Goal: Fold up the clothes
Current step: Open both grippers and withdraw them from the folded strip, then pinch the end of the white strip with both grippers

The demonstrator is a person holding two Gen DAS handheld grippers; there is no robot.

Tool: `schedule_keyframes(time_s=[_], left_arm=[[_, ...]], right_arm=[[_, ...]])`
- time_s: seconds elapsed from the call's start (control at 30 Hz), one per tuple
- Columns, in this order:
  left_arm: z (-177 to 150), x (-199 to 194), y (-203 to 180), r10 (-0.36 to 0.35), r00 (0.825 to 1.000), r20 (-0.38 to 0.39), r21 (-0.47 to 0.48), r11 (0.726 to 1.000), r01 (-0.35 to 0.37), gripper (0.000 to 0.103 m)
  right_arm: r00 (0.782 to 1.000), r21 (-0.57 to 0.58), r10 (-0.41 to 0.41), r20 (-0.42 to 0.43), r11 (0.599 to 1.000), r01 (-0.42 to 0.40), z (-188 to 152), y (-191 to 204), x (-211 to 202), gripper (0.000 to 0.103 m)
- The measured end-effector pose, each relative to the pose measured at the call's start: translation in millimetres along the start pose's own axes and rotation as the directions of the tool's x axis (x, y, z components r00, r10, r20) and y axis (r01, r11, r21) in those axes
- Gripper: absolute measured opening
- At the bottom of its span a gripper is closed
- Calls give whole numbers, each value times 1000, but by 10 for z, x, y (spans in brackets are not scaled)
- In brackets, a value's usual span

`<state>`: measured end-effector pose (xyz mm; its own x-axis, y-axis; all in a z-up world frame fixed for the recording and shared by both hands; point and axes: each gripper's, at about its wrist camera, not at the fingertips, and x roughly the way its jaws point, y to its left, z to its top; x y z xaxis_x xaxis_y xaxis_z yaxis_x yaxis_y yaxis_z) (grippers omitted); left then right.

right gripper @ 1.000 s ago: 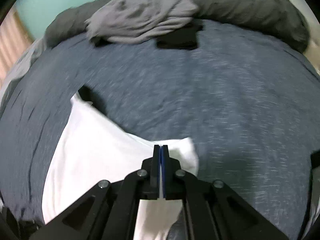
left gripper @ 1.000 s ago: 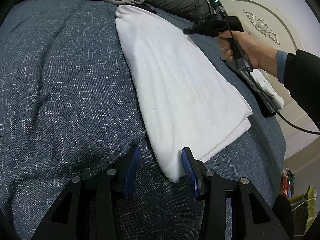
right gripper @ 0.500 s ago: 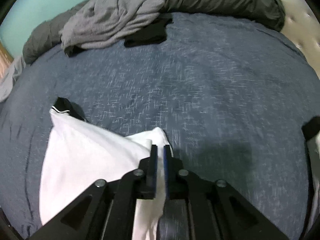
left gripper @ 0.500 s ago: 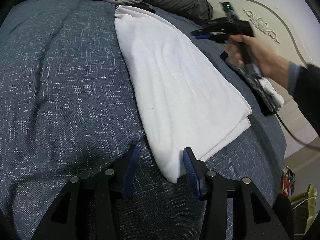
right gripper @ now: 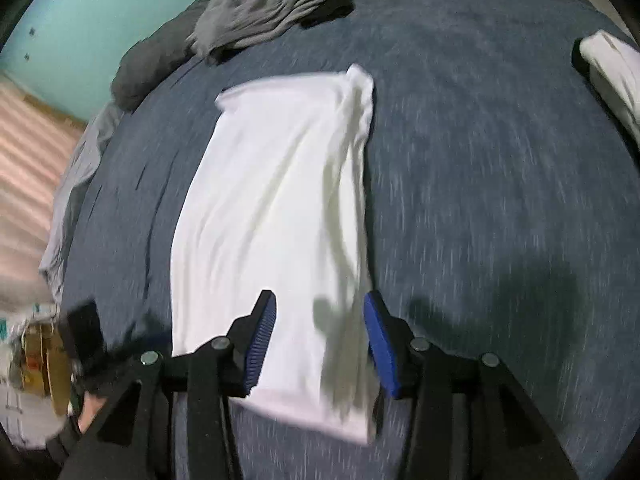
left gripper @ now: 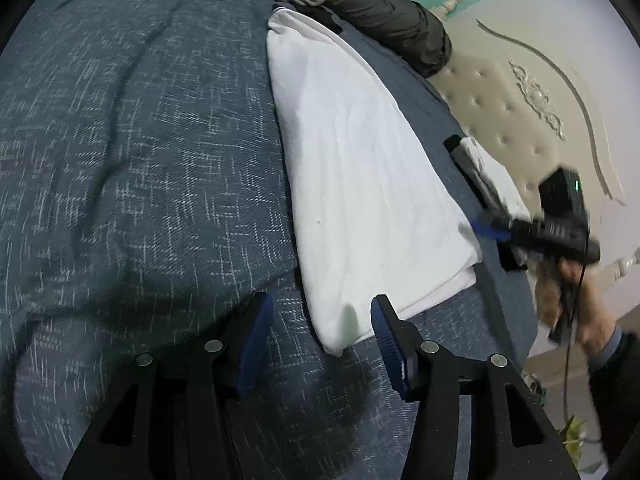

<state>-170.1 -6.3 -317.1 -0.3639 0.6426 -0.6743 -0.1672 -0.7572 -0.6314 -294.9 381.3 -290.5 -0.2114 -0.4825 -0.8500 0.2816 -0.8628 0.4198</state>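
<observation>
A white garment [left gripper: 360, 168], folded into a long strip, lies flat on the blue-grey bedspread [left gripper: 120, 160]. My left gripper [left gripper: 320, 308] hovers at the strip's near corner. That corner lies between the blue pads without touching them, and the jaws are opening. In the right wrist view the same garment [right gripper: 280, 200] runs away from my right gripper [right gripper: 320, 308]. This gripper's jaws are also opening, above one short end of the cloth, with nothing pinched. From the left wrist view, a hand [left gripper: 568, 292] holds the right gripper [left gripper: 492, 232] beside the strip's right corner.
A grey heap of clothes [right gripper: 264, 4] and a dark padded quilt [left gripper: 392, 12] lie at the far edge of the bed. A small stack of folded white and black items [left gripper: 488, 176] sits near the cream tufted headboard [left gripper: 520, 100].
The right gripper let go of the white garment's far corner, opened, and swept along the strip to its other end. The left gripper's jaws widened a little and it rolled slightly.
</observation>
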Motion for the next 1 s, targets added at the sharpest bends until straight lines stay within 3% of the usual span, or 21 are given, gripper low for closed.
schedule_keyframes(time_s=[0.23, 0.37, 0.47, 0.5, 0.57, 0.63, 0.7, 1.0], left_arm=[[-6, 36, -44, 5, 1000, 1, -67, 998, -5, 56], [-23, 72, -68, 13, 1000, -7, -82, 997, -14, 56], [-20, 94, -98, 20, 1000, -15, -71, 997, -21, 54], [-16, 103, -96, 13, 1000, -20, -74, 997, -14, 54], [-9, 136, -95, -10, 999, -32, -86, 996, 7, 43], [-3, 141, -104, -15, 999, -47, -80, 997, 12, 15], [-1, 120, -117, -23, 998, -55, -68, 998, 19, 3], [15, 26, -169, -19, 998, -60, -55, 998, 16, 3]], right_arm=[[999, 62, -39, 1, 997, 39, -300, -109, 27, 44], [1000, 51, -7, 21, 999, 6, -426, -84, 8, 25], [999, 6, -37, 34, 999, 37, -520, -1, -37, 8], [998, 0, -40, 38, 999, 40, -545, 8, -53, 6], [999, -8, -37, 38, 999, 37, -582, 17, -59, 5], [999, -8, -24, 44, 1000, 24, -584, 14, -71, 4], [999, -16, -15, 48, 1000, 16, -592, 16, -122, 4], [1000, -1, -22, 6, 1000, 22, -663, -115, -74, 3]])
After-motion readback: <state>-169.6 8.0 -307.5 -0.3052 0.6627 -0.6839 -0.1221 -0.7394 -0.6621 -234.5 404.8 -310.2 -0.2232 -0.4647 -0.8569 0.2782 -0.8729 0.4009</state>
